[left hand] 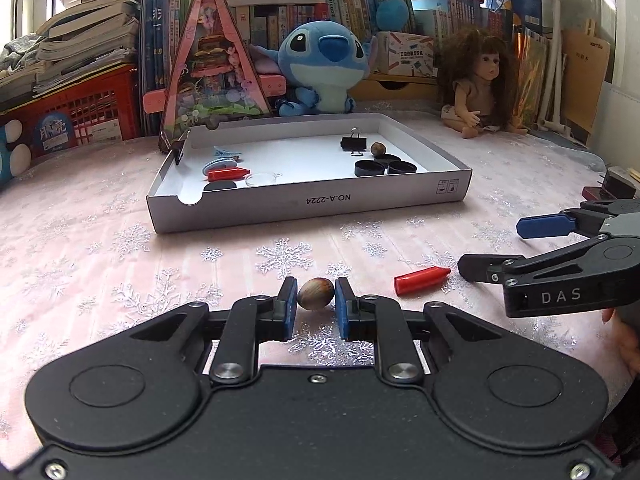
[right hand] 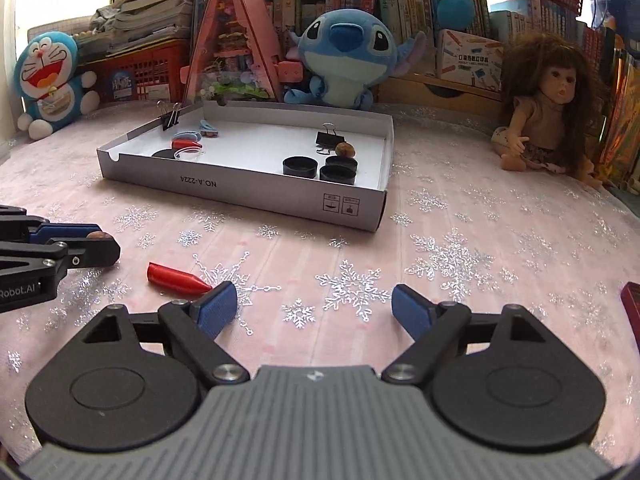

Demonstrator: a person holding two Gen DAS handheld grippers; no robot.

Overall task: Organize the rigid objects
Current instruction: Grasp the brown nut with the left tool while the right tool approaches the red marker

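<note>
My left gripper (left hand: 316, 296) is shut on a brown nut (left hand: 315, 293) low over the pink snowflake tablecloth; the nut also shows in the right wrist view (right hand: 97, 235). A red crayon-shaped piece (left hand: 422, 279) lies on the cloth right of it, and in the right wrist view (right hand: 178, 278) it sits just beyond the left fingertip. My right gripper (right hand: 314, 308) is open and empty. The white shallow box (left hand: 448, 190) ahead holds a second nut (left hand: 377, 148), a black binder clip (left hand: 353, 143), black caps (left hand: 384, 166), another red piece (left hand: 228, 174) and blue clips (left hand: 226, 154).
Behind the box stand a pink triangular toy house (left hand: 212, 72), a blue Stitch plush (left hand: 324, 64), a doll (left hand: 484, 84), a Doraemon plush (right hand: 50, 80), red crates and rows of books. A dark red object (right hand: 632, 304) lies at the right edge.
</note>
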